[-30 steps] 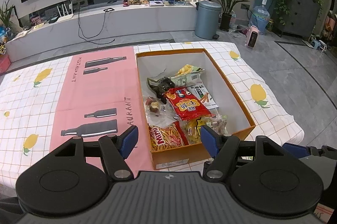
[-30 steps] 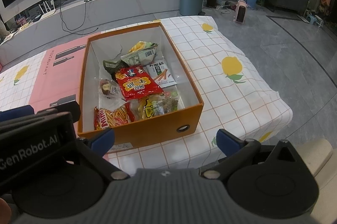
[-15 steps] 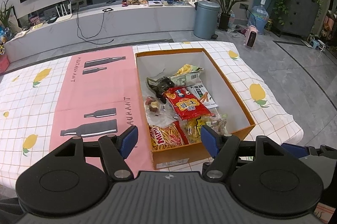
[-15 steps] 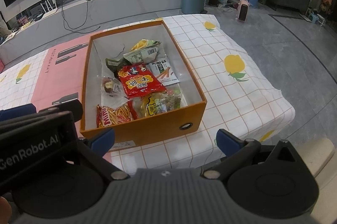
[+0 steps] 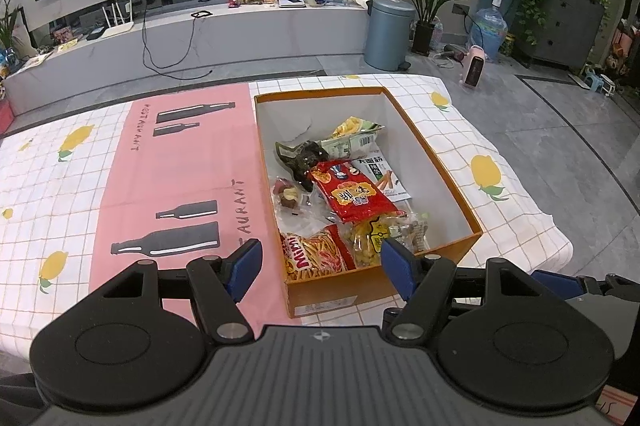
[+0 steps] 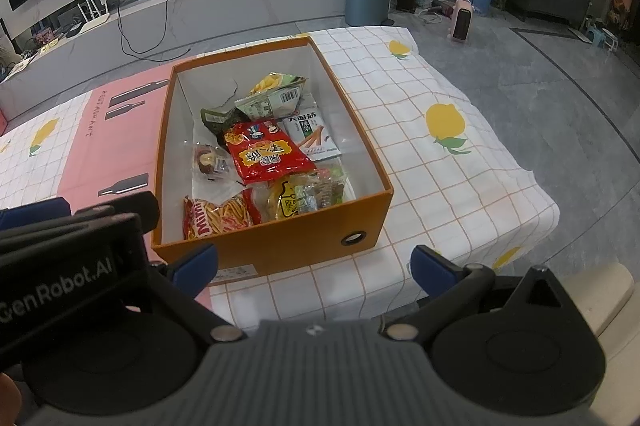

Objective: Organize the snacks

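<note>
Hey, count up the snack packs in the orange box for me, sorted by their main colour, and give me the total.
Snack packs in the orange box:
Red: 2, the big red pack and the Mimi stick snacks
Yellow: 1, the yellow bag
Green and silver: 1, the chips bag
Dark green: 1
White: 1, the white sachet
Clear: 1, the wrapped sweets
Total: 7

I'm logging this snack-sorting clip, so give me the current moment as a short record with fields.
container: orange box, open top, on the checked tablecloth
contents: red snack bag on top; Mimi sticks bag at the near wall
left gripper: open, empty, short of the box
right gripper: open, empty, short of the box
</note>
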{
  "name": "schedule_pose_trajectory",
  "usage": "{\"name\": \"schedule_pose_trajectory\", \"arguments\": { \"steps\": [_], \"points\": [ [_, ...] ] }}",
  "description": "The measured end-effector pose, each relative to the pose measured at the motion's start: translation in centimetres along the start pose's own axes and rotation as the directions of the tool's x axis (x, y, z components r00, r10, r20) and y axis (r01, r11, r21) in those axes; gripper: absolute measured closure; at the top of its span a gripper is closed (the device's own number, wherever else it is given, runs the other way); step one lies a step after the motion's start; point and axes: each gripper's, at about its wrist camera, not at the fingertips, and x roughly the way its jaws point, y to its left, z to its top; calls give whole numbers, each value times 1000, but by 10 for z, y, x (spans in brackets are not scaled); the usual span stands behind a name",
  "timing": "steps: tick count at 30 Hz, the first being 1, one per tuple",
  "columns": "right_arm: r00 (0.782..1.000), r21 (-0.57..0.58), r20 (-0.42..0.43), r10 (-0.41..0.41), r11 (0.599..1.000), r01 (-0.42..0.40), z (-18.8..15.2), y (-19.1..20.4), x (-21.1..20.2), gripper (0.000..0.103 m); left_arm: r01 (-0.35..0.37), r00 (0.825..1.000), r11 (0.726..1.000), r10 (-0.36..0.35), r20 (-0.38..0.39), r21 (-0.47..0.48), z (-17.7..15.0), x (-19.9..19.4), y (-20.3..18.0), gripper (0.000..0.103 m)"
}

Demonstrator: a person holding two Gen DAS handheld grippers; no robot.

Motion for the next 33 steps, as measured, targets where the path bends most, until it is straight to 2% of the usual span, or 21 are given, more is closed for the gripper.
{"name": "schedule_pose_trajectory", "arguments": {
  "steps": [16, 33],
  "points": [
    [1000, -3, -2, -6, 1000, 6, -1, 0, 0, 3, 8, 1000, 1000, -8, 0, 2, -2, 3, 3, 23],
    [1000, -13, 5, -11, 1000, 11, -3, 1, -1, 3, 0, 999, 1000, -1, 35, 27, -5, 1, -1, 23]
  ]
}}
